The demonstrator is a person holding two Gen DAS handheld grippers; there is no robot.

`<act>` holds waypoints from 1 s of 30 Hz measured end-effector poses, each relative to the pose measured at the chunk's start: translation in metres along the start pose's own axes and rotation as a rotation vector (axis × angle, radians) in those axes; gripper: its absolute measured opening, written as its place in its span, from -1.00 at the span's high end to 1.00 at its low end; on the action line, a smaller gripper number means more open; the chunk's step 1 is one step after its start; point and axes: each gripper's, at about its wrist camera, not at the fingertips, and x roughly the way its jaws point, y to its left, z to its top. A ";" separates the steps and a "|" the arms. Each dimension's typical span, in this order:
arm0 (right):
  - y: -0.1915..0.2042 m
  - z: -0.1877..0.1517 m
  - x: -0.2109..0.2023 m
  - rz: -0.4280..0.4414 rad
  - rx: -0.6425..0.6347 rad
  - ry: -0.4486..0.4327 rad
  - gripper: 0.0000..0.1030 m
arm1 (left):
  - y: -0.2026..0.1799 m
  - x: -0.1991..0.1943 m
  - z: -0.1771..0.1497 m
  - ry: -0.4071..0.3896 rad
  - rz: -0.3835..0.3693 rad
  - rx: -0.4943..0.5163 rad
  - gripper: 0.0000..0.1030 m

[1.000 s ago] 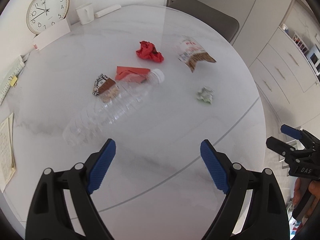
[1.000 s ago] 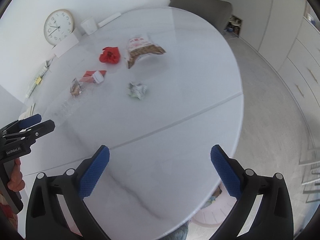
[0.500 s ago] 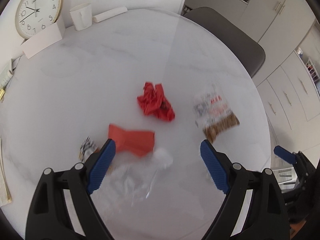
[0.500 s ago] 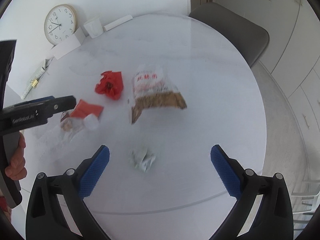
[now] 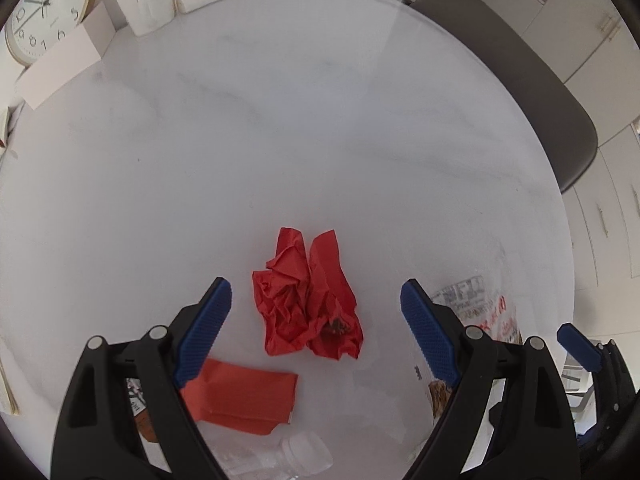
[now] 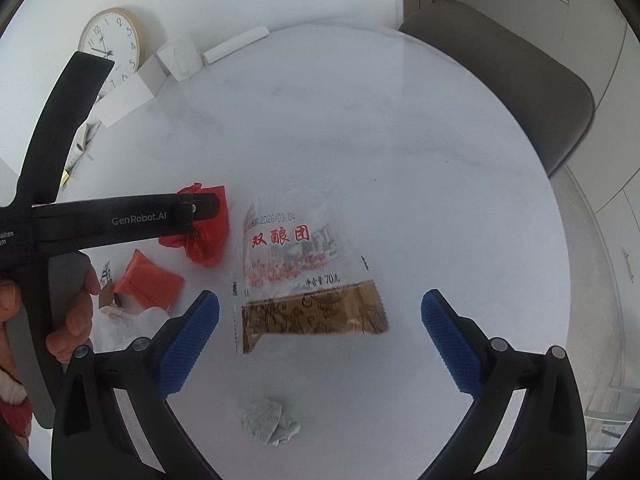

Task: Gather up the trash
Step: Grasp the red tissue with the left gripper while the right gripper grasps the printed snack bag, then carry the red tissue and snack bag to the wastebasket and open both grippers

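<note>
Presently, item one: left claw (image 5: pixel 316 312), blue-padded, spread wide and grasping nothing, pointed steeply down at the white marble table (image 5: pixel 280 128). Directly between its pads, and touching neither, lies a crumpled red paper wad (image 5: pixel 308 304). Just nearer than that, partly under the left pad, a flat red-orange wrapper (image 5: pixel 244 396); beside it a small dark printed wrapper (image 5: pixel 136 400), mostly hidden by the claw's frame, and the white cap end of a clear plastic bottle (image 5: pixel 296 456) at the bottom edge of the left view. Item two: right claw (image 6: pixel 320 328), likewise released and empty, hanging over a clear snack bag (image 6: pixel 304 276) with red lettering and a brown patterned lower band; the bag lies flat between the pads without contact. Nearer than the bag, low in the right view, a small balled-up pale green-and-white paper (image 6: pixel 268 420). The person's left hand (image 6: pixel 68 312) shows at the left of the right view, wrapped on the black handle of the other tool. Farther items, at the table's far rim against the wall: a round wall clock (image 6: pixel 110 40) with a pale wood rim, a white box (image 6: pixel 124 100) leaning before it, a white cup (image 6: pixel 180 58), a white roll (image 6: pixel 236 44). A grey chair (image 6: pixel 500 76) stands at the table's far right, with pale cabinet fronts (image 5: pixel 600 208) beyond.
</note>
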 end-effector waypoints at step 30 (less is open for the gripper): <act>-0.010 0.005 0.013 0.065 0.026 -0.020 0.21 | -0.025 -0.032 -0.012 -0.050 -0.057 0.047 0.55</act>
